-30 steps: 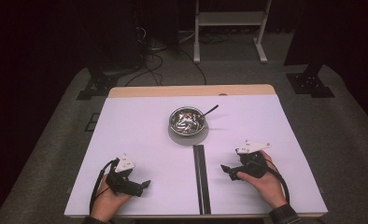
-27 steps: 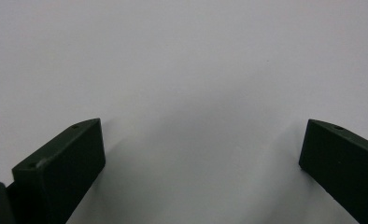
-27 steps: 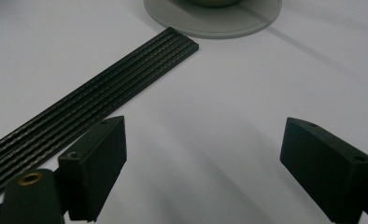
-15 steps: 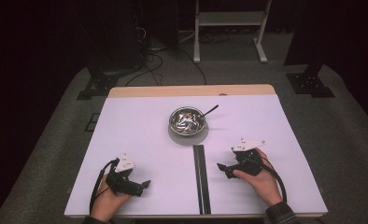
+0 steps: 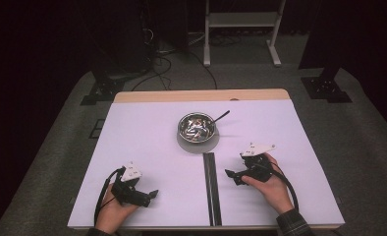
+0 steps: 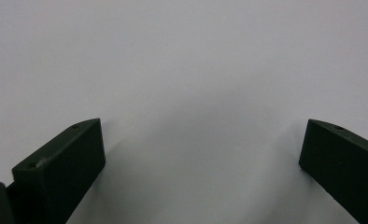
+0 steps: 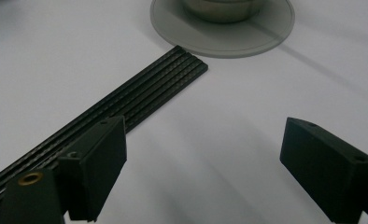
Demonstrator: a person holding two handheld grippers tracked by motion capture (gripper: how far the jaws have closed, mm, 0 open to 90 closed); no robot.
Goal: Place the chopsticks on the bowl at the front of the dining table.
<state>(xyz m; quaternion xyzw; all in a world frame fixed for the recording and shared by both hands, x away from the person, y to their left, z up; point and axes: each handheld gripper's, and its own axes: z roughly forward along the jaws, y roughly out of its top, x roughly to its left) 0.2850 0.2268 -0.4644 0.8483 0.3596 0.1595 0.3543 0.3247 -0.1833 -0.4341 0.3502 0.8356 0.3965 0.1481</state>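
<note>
A metal bowl [image 5: 197, 127] holding small pieces stands on a grey round mat [image 5: 198, 144] at the table's middle, and a dark utensil handle [image 5: 221, 116] sticks out over its right rim. My left gripper [image 5: 151, 194] rests near the front left of the white table, jaws pointing right. In the left gripper view it [image 6: 203, 154] is open over bare white surface. My right gripper [image 5: 230, 175] sits front right, pointing left toward a black ribbed strip [image 5: 211, 187]. From its own view the right gripper [image 7: 203, 154] is open and holds nothing, with the strip [image 7: 140, 100], mat [image 7: 219, 37] and bowl [image 7: 222, 7] ahead.
The white table [image 5: 147, 128] has a wooden far edge [image 5: 201, 95]. Beyond it on the grey floor are cables [image 5: 157, 69], a white frame stand [image 5: 240, 29] and dark stand feet [image 5: 326, 88].
The right gripper has shifted a little to the left, nearer the black strip. The left gripper and the bowl have stayed put.
</note>
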